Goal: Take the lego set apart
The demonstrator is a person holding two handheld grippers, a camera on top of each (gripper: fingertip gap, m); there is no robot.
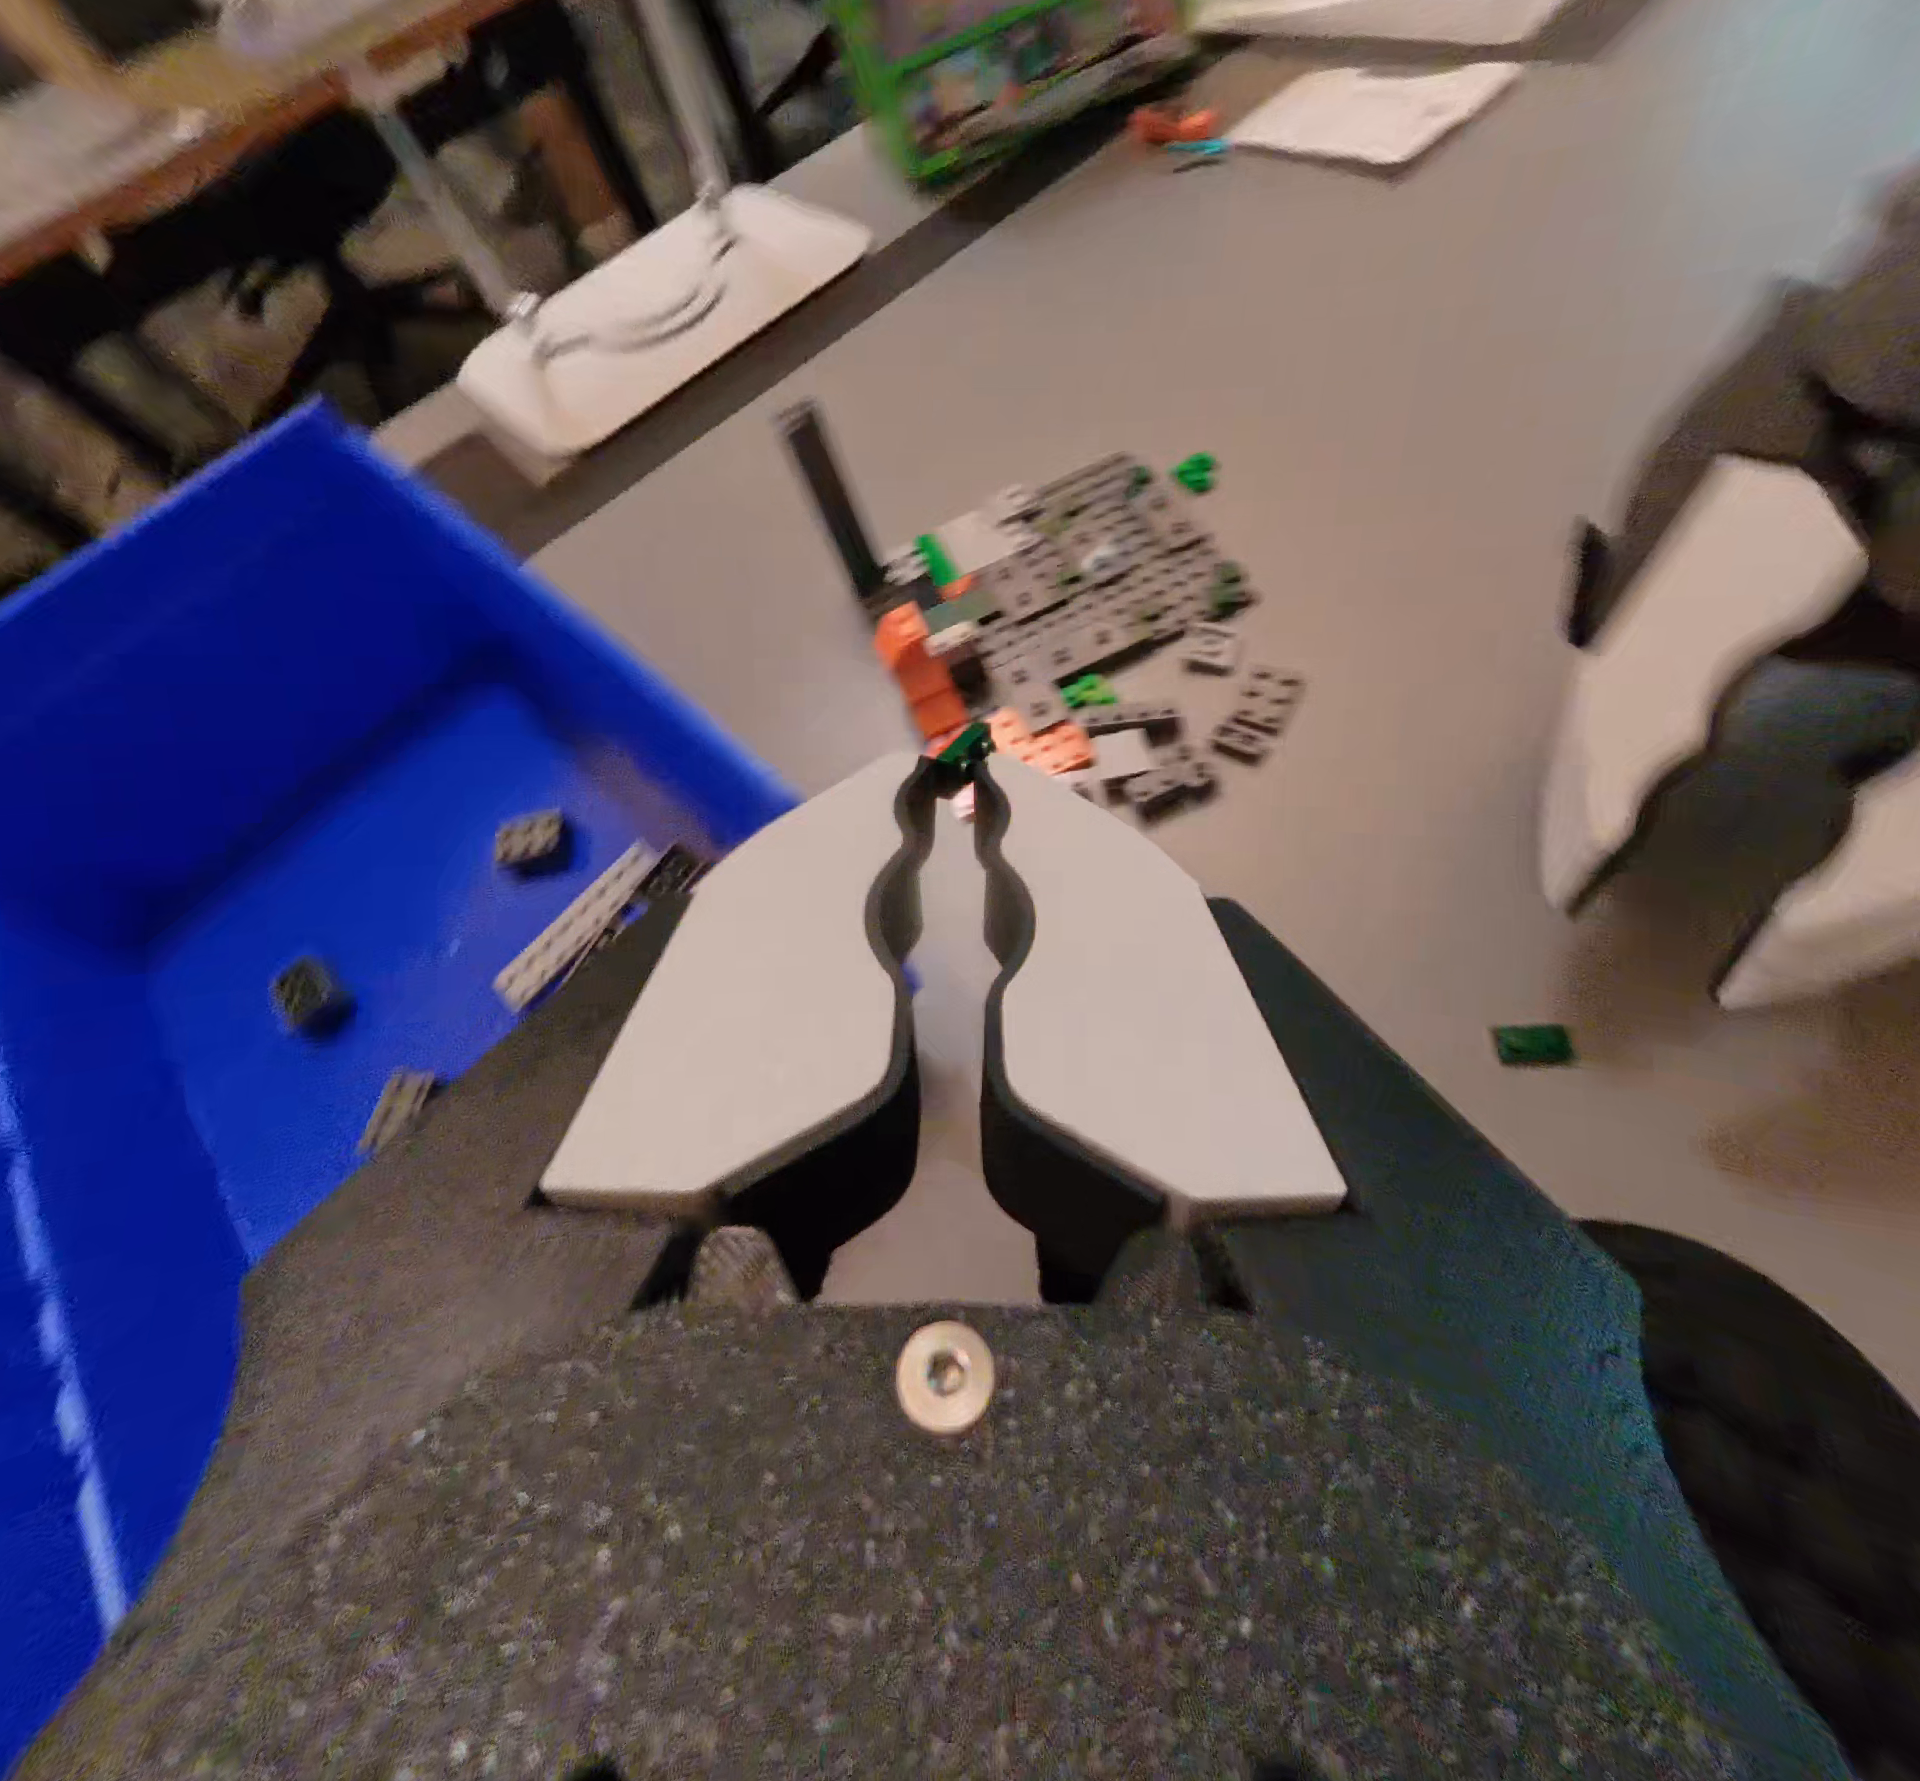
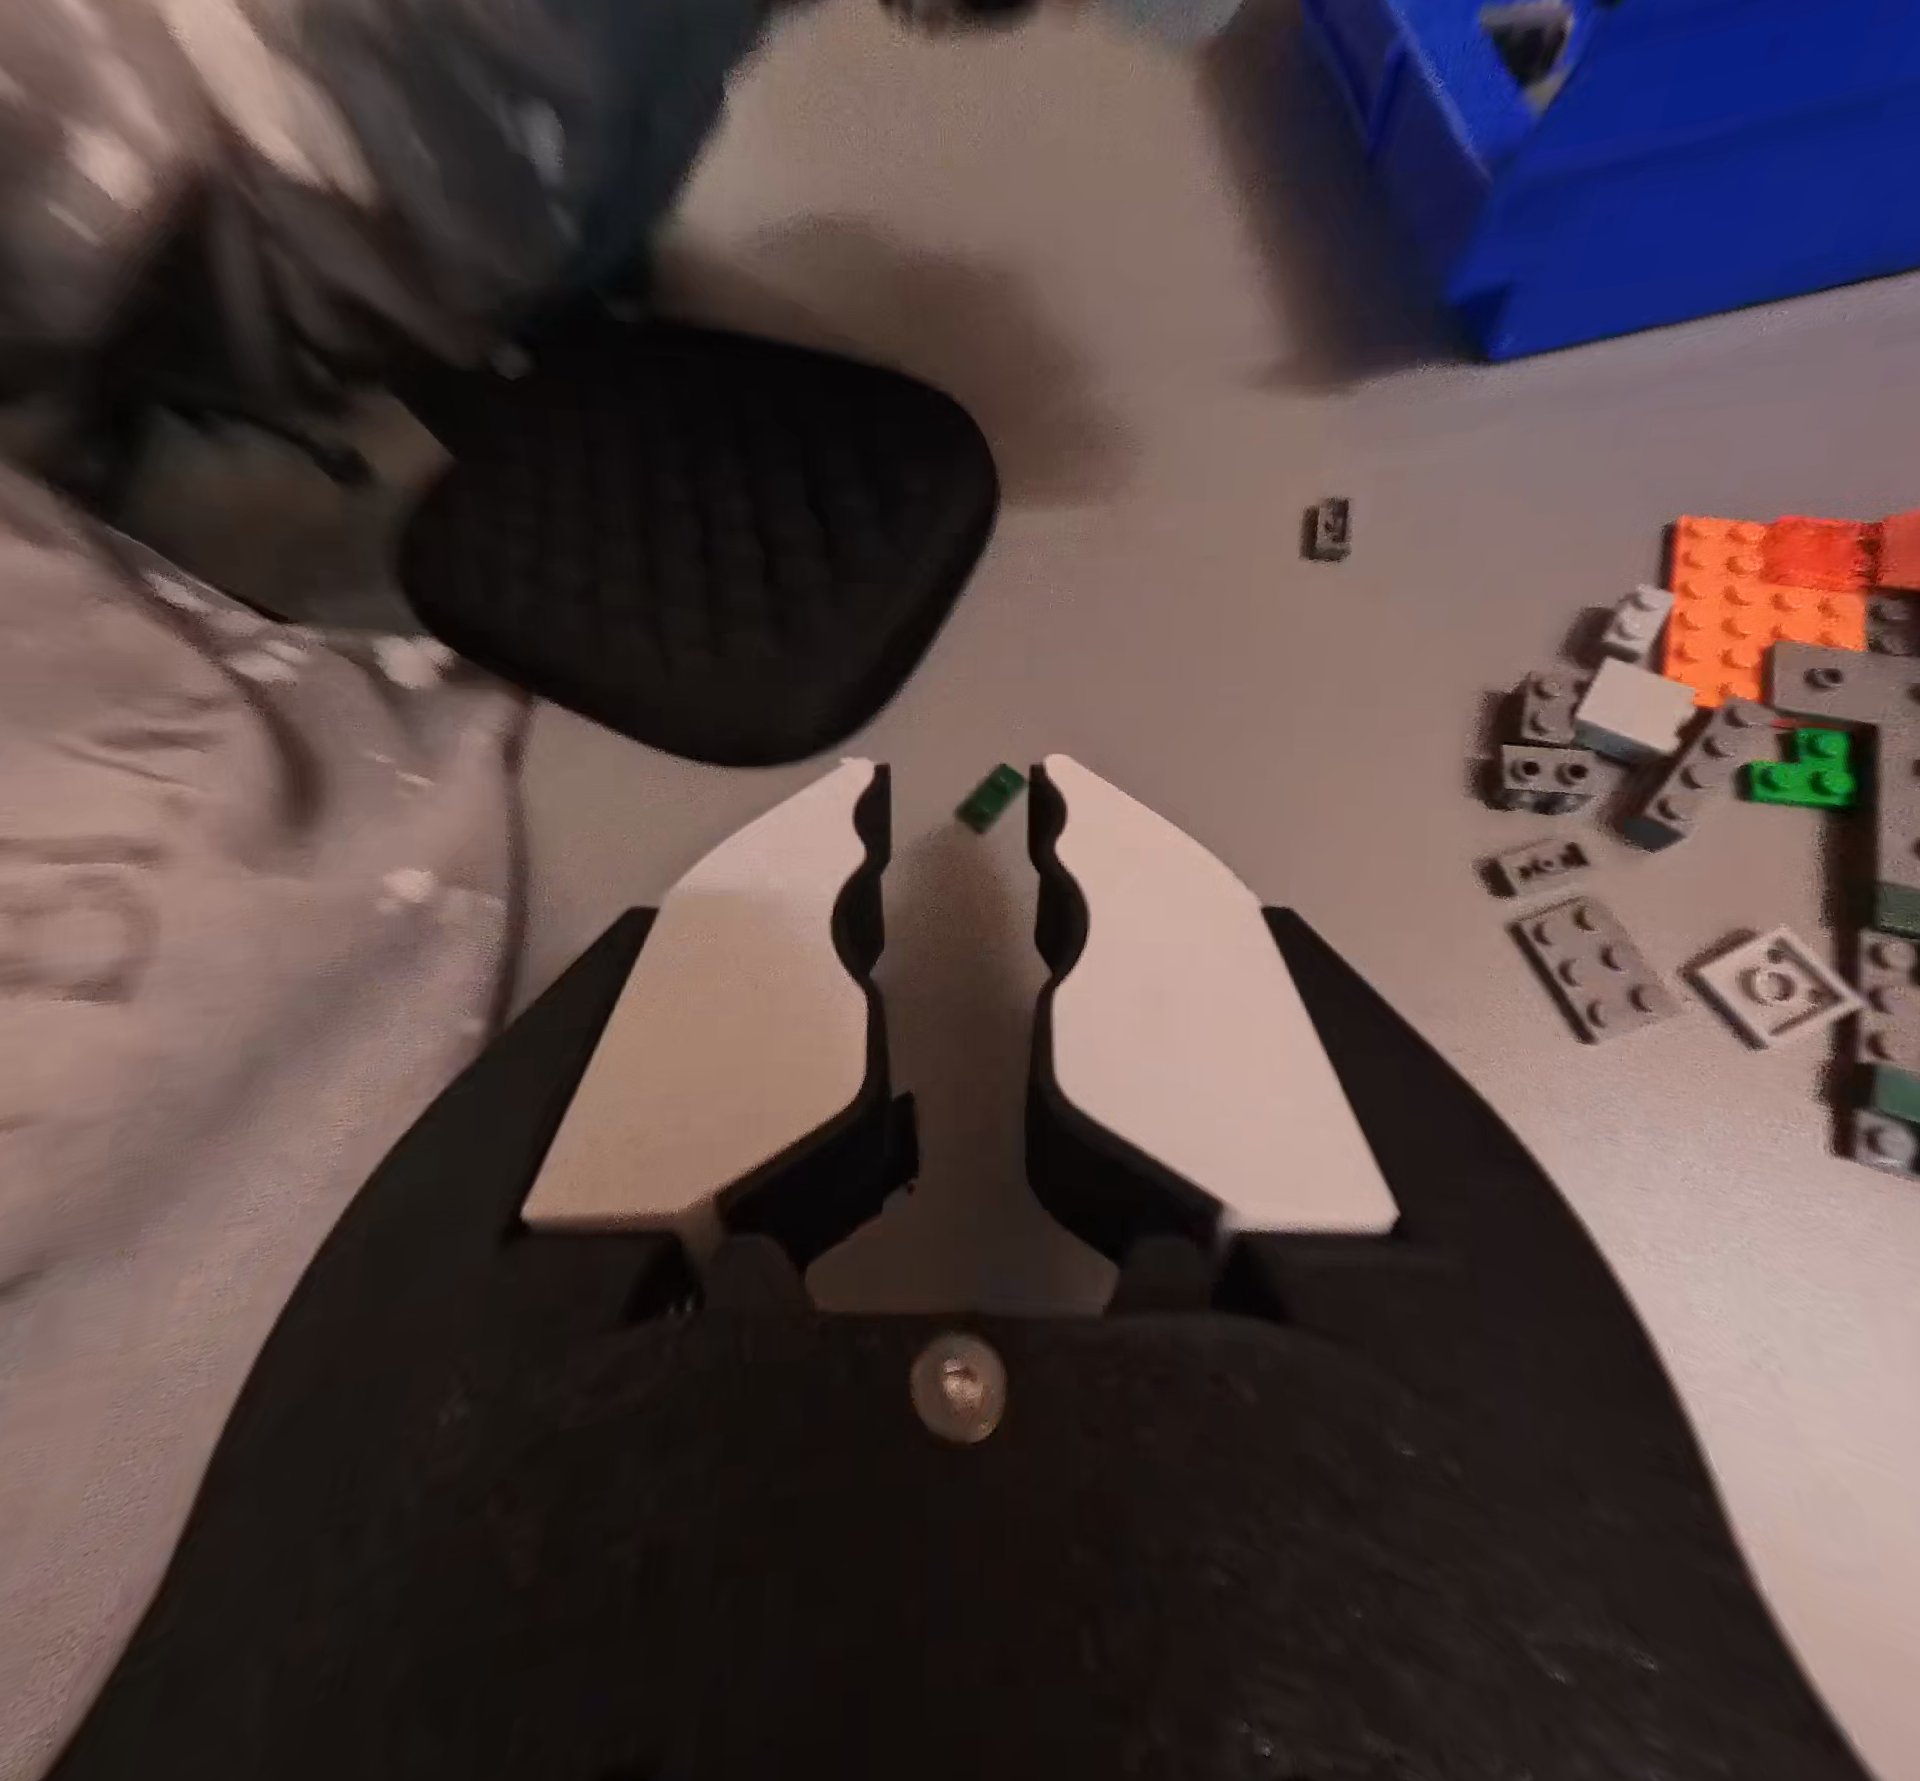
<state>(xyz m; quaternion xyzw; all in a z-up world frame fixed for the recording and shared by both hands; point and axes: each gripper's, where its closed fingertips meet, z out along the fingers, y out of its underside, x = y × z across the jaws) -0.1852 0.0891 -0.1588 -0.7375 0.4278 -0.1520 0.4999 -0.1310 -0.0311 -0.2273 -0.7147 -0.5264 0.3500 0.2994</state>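
The lego set (image 1: 1101, 588) lies on the grey table, a flat grey plate build with orange bricks and small green pieces, with loose grey plates beside it. It also shows at the right edge of the right wrist view (image 2: 1766, 651). My left gripper (image 1: 961, 781) is shut on a small dark green piece (image 1: 964, 757) at its fingertips, held above the table next to the blue bin (image 1: 260, 692). My right gripper (image 2: 958, 781) is open and empty. A small green plate (image 2: 989, 796) lies on the table just beyond its tips, and also shows in the left wrist view (image 1: 1532, 1043).
The blue bin holds several grey pieces (image 1: 566, 921) and shows in the right wrist view (image 2: 1662, 173). A green lego box (image 1: 997, 17), white papers (image 1: 1371, 110) and a white stand base (image 1: 665, 318) sit at the far table edge. A black mesh pad (image 2: 696, 536) lies ahead of my right gripper. My right fingertips sit around 15 cm from my left ones. To reach the small green plate (image 2: 989, 796) in a straight line is about 4 cm for my right fingers, about 15 cm for my left. The left camera catches it too, in the left wrist view (image 1: 1538, 1045). Between my left fingertips and the lego set (image 1: 1101, 588) there is roughly 15 cm.
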